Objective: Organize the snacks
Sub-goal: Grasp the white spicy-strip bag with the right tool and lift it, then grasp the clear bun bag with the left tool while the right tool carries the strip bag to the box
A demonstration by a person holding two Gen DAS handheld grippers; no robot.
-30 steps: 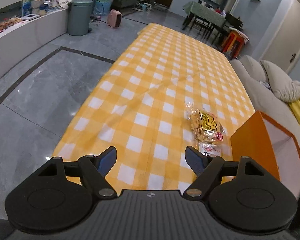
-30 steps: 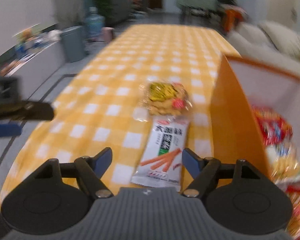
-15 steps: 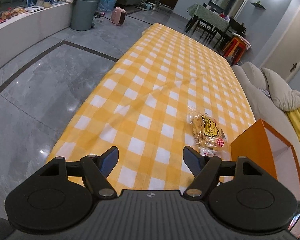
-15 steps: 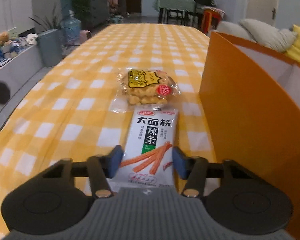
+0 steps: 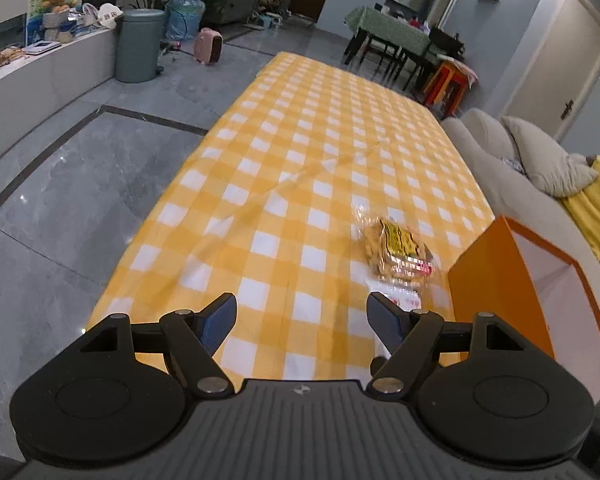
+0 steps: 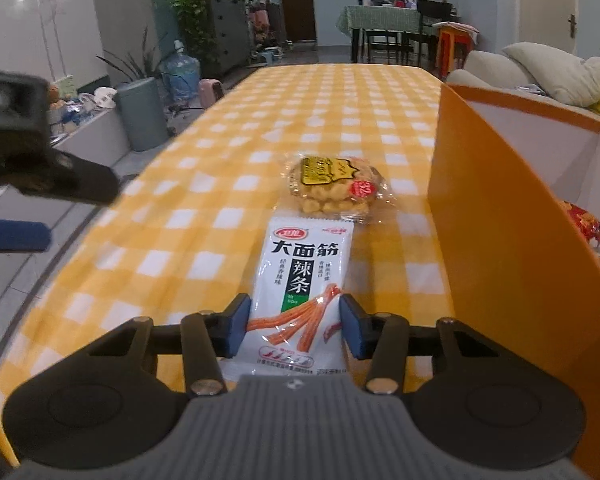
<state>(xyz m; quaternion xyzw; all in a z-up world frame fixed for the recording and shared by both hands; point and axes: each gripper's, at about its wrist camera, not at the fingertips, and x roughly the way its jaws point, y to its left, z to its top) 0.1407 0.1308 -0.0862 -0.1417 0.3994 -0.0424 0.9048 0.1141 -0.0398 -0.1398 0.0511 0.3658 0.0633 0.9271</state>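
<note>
Lying flat, white spicy-strip packet (image 6: 300,288) seemingly touches both blue pads (image 6: 238,330).

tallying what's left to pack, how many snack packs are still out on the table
2: the white packet nearest, between the right gripper jaws, and the round cracker pack just beyond it. More sit inside the orange box, partly hidden.

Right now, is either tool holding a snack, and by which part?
The right tool has been closing on the white spicy-strip packet, pads at its long edges near the bottom end; a firm grip cannot be told. The left tool is open, empty.
</note>
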